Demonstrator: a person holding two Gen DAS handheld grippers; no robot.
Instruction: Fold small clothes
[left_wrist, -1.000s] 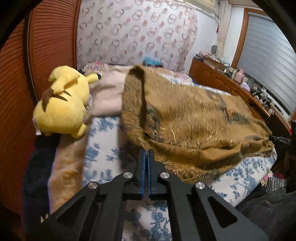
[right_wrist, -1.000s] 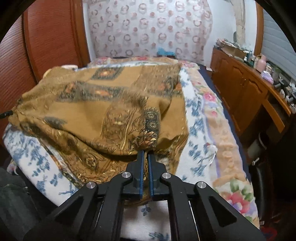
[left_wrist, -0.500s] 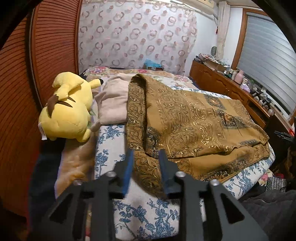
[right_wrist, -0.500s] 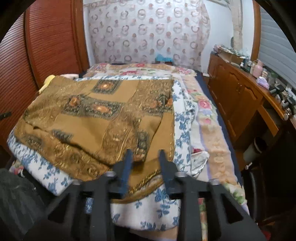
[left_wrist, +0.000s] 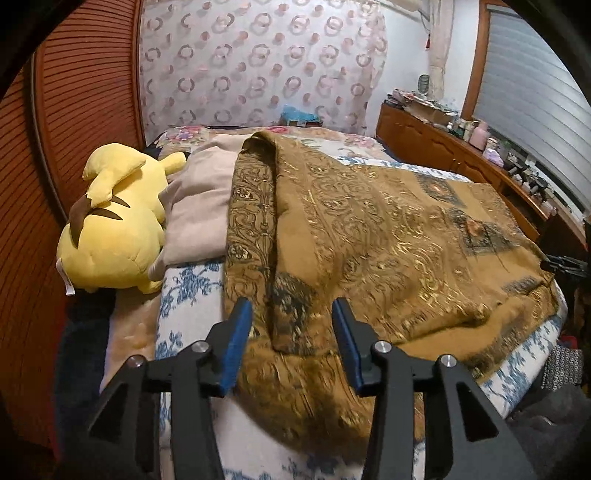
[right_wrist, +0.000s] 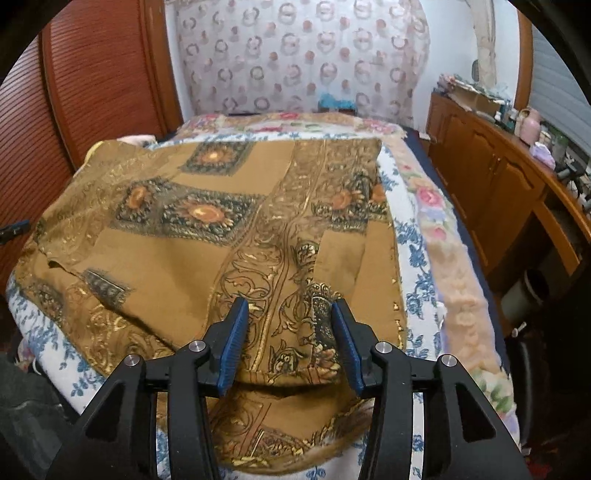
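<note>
A brown cloth with gold and dark ornament (left_wrist: 388, 236) lies folded over on the bed, its upper layer resting on a lower layer that reaches the bed's near edge. It also shows in the right wrist view (right_wrist: 229, 236). My left gripper (left_wrist: 291, 314) is open and empty, just above the near left corner of the folded layer. My right gripper (right_wrist: 286, 314) is open and empty, above the near right corner of the fold.
A yellow plush toy (left_wrist: 110, 229) and a beige pillow (left_wrist: 203, 199) lie at the bed's left. The blue-flowered bedsheet (left_wrist: 184, 295) lies under the cloth. A wooden cabinet (right_wrist: 498, 192) with clutter runs along the right. A wooden wall (left_wrist: 74, 110) stands at the left.
Both grippers were shut on the cloth's edge a second ago. They have opened and let go, and the cloth's upper layer now lies flat on the lower one. Both grippers have drawn back slightly.
</note>
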